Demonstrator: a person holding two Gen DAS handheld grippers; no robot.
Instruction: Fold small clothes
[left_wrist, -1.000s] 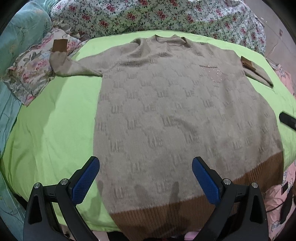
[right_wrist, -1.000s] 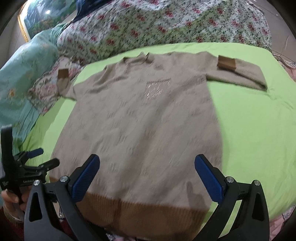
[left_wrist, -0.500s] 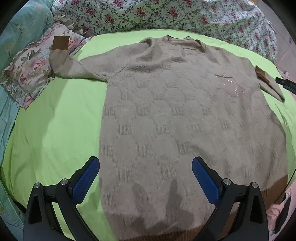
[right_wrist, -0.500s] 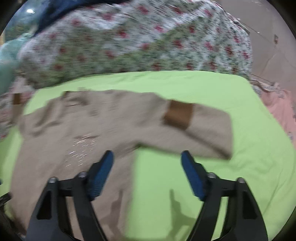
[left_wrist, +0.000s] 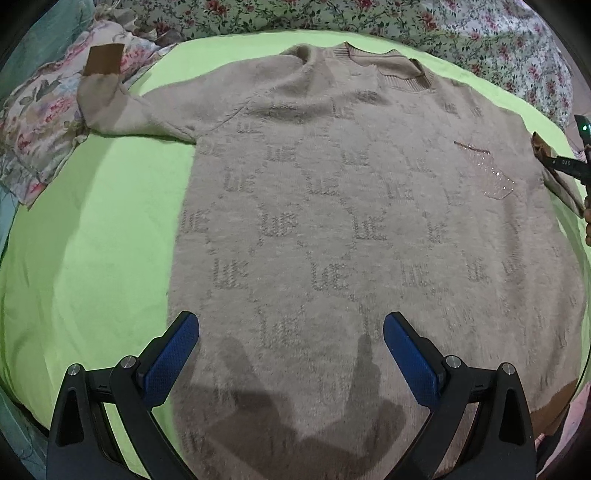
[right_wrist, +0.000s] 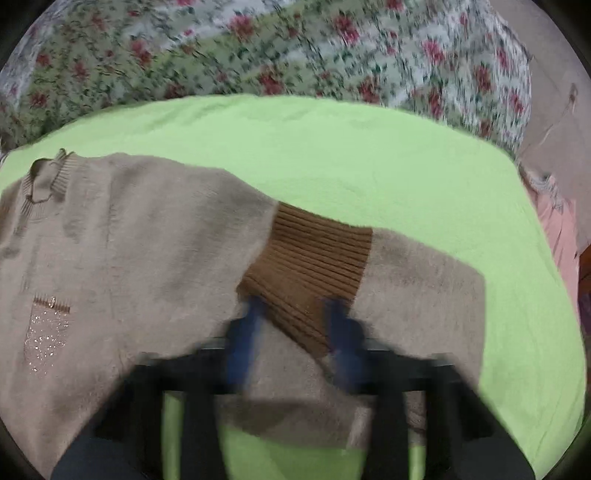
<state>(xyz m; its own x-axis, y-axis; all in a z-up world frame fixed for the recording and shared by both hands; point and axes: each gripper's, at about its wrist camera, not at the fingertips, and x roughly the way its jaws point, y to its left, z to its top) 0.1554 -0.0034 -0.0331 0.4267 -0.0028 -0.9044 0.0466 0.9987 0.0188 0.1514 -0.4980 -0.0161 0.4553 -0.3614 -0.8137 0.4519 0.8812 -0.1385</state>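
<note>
Sweater place: the beige sweater lies flat, front up, on the lime-green blanket, collar away from both claws

Right claw: the right gripper is closing, its blurred pads on either side of the near corner of the brown ribbed cuff; whether they press yet I cannot tell

Cuff axis: the folded-back sleeve runs crosswise ahead of that claw, body to its left

Left claw: the left gripper is wide apart and empty, above the lower body

Nearer hand: the right, by far

Writing: knitted "UE" motif repeated; sequinned chest pocket
</note>
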